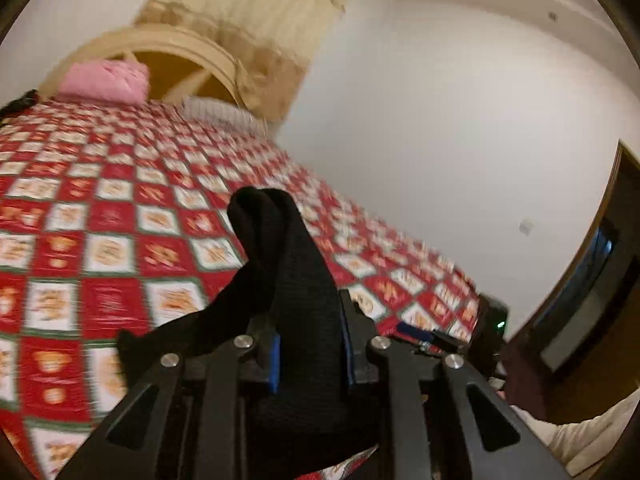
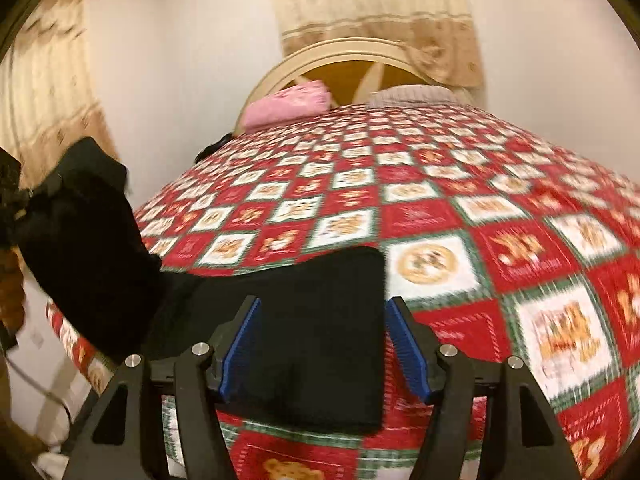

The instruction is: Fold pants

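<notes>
Two claws, one risk: left claw (image 1: 310, 344) pinched on bunched black pants (image 1: 280, 256) above the bed (image 1: 120, 200), right claw (image 2: 324, 344) agape astride the flat part, liable to drag crooked.

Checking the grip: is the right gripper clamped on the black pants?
No: the right gripper stands open, its blue pads clear of the black pants.

The left gripper (image 1: 310, 354) is clamped on black cloth, while the right gripper (image 2: 324, 346) stands spread apart.
</notes>
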`<state>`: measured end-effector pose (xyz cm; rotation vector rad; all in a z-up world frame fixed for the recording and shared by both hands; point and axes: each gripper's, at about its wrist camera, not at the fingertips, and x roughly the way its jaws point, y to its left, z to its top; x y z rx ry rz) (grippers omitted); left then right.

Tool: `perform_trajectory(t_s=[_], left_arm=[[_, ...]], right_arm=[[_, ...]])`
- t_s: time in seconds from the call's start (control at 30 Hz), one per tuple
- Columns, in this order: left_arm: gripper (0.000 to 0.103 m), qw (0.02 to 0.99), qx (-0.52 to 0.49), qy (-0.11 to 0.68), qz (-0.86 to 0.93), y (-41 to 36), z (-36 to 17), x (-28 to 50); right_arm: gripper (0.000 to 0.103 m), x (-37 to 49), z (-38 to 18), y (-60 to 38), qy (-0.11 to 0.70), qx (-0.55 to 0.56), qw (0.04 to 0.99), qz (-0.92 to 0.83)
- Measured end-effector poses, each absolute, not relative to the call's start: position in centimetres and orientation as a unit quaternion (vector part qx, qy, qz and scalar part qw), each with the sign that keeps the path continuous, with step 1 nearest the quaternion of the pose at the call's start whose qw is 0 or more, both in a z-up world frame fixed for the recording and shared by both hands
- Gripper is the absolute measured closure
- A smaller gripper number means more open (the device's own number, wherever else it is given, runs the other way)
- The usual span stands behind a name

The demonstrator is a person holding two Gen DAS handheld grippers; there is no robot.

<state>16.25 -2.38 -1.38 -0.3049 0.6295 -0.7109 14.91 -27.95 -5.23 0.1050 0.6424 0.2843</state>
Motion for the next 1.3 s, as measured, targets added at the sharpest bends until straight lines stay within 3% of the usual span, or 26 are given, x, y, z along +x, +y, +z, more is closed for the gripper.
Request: perform_trajectory(t_s=[0.27, 0.4, 0.47, 0.53, 0.77, 0.83, 0.87, 1.13, 1.17, 1.23, 1.27, 1.3], left_arm=[[0.079, 0.846, -0.072, 0.385, -0.361, -12.8, -7.4, 19.3], [0.074, 0.844, -0.030, 0.394, -0.363, -15.5, -8.3, 18.0], [0.067, 0.846, -0.025, 0.385, -0.369, -15.9, -7.7, 16.9], [0.053, 0.854, -0.013, 0.366, -0.369, -15.8, -6.8, 15.8], [0.029, 0.892, 0.030, 0.307, -0.331, -11.5, -5.2, 12.9], [0.011, 0.907, 0.044, 0.293, -0.299, -9.7, -5.2, 12.6], [0.007, 0.914, 0.050, 0.287, -0.284, -9.1, -5.4, 12.6], [0.006, 0.917, -0.001, 0.318, -0.239, -5.9, -8.1, 15.2], [0.006, 0.917, -0.004, 0.322, -0.237, -5.6, -8.4, 15.3], [0.005, 0.913, -0.012, 0.336, -0.230, -5.2, -9.3, 16.0], [0.005, 0.912, -0.013, 0.343, -0.226, -5.0, -9.6, 16.1], [0.005, 0.911, -0.012, 0.351, -0.218, -4.9, -10.0, 16.4]], right_arm=[[0.038, 15.1, -7.8, -29.4, 0.334, 0.083, 0.929, 0.139], [0.038, 15.1, -8.1, -30.1, 0.331, 0.099, 0.927, 0.145], [0.038, 15.0, -7.9, -30.7, 0.324, 0.114, 0.928, 0.147], [0.038, 14.7, -7.5, -31.1, 0.312, 0.124, 0.931, 0.145], [0.038, 14.4, -4.7, -31.3, 0.289, 0.160, 0.929, 0.168], [0.038, 15.0, -4.3, -30.5, 0.313, 0.166, 0.917, 0.184], [0.038, 15.1, -4.2, -30.0, 0.323, 0.170, 0.911, 0.190], [0.038, 17.2, -5.8, -24.9, 0.407, 0.101, 0.896, 0.145], [0.039, 17.3, -6.1, -24.9, 0.412, 0.096, 0.895, 0.140], [0.072, 17.5, -6.8, -25.0, 0.421, 0.089, 0.893, 0.133], [0.082, 17.7, -7.1, -25.1, 0.427, 0.089, 0.889, 0.136], [0.082, 17.7, -7.2, -25.4, 0.428, 0.096, 0.888, 0.141]])
